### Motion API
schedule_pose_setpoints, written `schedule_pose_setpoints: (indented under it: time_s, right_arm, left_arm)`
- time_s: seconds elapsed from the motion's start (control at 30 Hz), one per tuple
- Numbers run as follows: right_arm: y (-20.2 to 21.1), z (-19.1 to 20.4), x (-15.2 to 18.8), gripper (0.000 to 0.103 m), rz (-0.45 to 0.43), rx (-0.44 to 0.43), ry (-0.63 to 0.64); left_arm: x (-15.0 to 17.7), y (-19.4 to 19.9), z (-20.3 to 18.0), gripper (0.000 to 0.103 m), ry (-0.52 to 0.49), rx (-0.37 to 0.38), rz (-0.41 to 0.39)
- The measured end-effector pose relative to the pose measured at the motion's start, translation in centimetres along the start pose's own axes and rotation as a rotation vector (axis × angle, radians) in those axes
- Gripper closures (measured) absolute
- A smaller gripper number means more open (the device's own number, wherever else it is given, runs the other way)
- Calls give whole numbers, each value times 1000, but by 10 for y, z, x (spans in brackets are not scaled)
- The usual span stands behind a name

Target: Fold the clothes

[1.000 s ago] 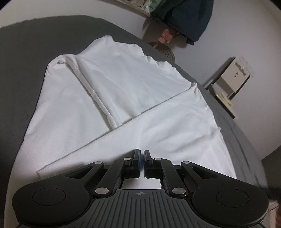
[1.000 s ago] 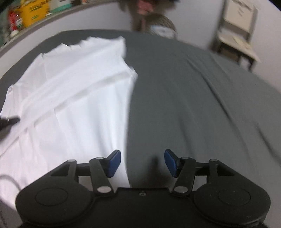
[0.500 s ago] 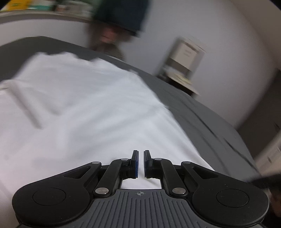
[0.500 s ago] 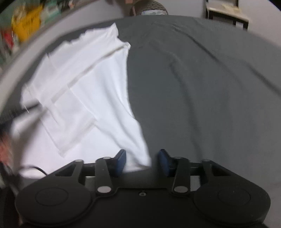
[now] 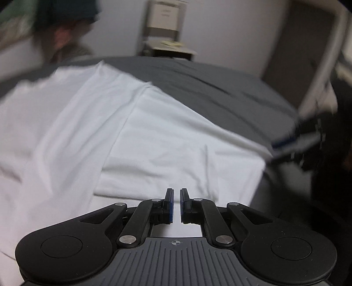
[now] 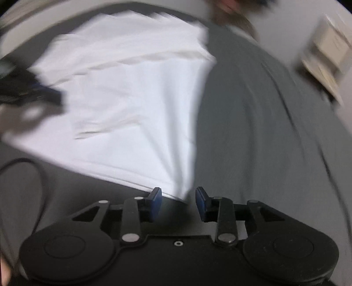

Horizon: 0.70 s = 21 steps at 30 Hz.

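Observation:
A white garment lies partly folded on a dark grey surface. My left gripper hovers over its near edge with the jaws almost together; I see no cloth between them. My right gripper is open at the garment's near right corner, the cloth tip lying between the blue pads. The garment also shows in the right wrist view. The right gripper shows at the right of the left wrist view, and the left gripper at the left of the right wrist view. Both views are blurred.
A small chair or stand is against the wall beyond the grey surface. Dark clothing hangs at the back left. A black cable loops at the left of the right wrist view.
The left gripper has swung right across the garment and stayed shut. The right gripper has come down to the garment's near right corner and narrowed its opening a little.

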State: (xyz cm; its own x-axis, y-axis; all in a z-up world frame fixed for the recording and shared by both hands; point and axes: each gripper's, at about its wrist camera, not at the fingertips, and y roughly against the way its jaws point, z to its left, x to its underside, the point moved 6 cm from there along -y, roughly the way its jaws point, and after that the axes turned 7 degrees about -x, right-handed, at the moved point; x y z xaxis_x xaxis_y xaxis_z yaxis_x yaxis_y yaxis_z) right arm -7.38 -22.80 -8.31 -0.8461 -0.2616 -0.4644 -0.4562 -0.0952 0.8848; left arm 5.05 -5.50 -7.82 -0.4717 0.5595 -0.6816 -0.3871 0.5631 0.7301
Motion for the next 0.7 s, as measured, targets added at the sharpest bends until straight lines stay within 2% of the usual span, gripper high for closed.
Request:
schedule_pose_setpoints:
  time_s: [0.1, 0.2, 0.33, 0.57, 0.7]
  right_arm:
    - [-6, 37, -2, 72, -37, -15, 263]
    - [-23, 65, 0, 79, -40, 45, 490]
    - [-37, 91, 9, 81, -58, 163, 749]
    - [-48, 101, 16, 81, -51, 243, 895]
    - [-50, 107, 19, 81, -37, 254, 942]
  left_arm:
    - [6, 19, -21, 97, -159, 14, 38]
    - [20, 31, -46, 97, -289, 9, 100]
    - [30, 39, -62, 97, -382, -72, 106]
    - [42, 40, -71, 97, -457, -205, 100]
    - [44, 37, -70, 97, -479, -231, 101]
